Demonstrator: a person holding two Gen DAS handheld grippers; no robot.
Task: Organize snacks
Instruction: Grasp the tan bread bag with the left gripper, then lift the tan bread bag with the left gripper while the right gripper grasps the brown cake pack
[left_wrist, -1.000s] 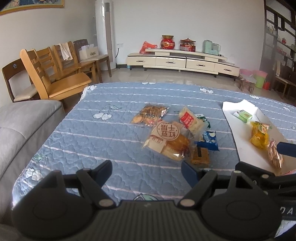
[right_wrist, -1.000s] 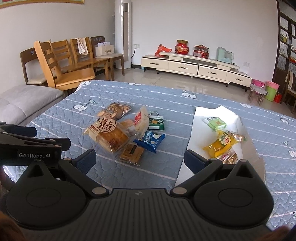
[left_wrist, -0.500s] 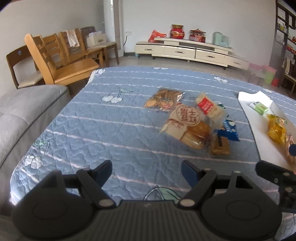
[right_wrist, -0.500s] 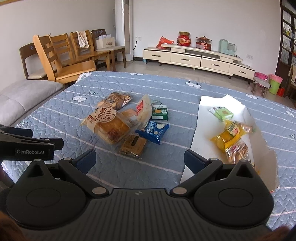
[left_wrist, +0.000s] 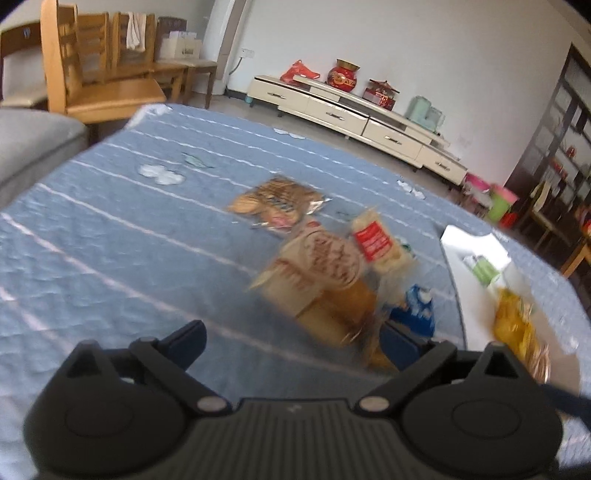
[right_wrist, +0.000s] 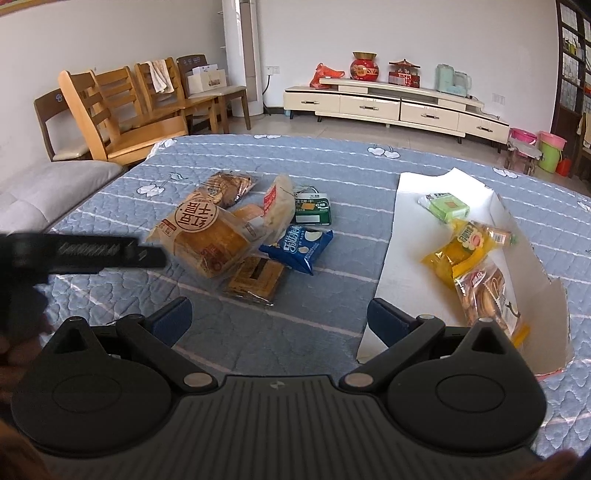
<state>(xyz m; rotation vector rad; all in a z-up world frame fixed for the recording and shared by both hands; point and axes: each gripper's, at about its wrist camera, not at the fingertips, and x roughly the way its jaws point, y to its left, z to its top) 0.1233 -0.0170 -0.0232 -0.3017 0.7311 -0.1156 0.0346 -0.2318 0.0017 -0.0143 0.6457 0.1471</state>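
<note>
A pile of snacks lies on the blue quilted cloth: a big bread bag, a blue packet, a green packet, a brown cracker packet and a cookie bag. A white box on the right holds a light green packet, a yellow packet and a biscuit packet. My left gripper hovers just short of the bread bag, jaws opening, pads touching nothing. My right gripper stands open over bare cloth.
Wooden chairs and a grey sofa stand at the left. A low cream cabinet runs along the far wall beside a tall white air conditioner. Coloured buckets stand at the far right.
My left gripper has come forward and down toward the snack pile, rolled, and spread its jaws wider; its view is blurred. My right gripper has sunk a little toward the cloth.
</note>
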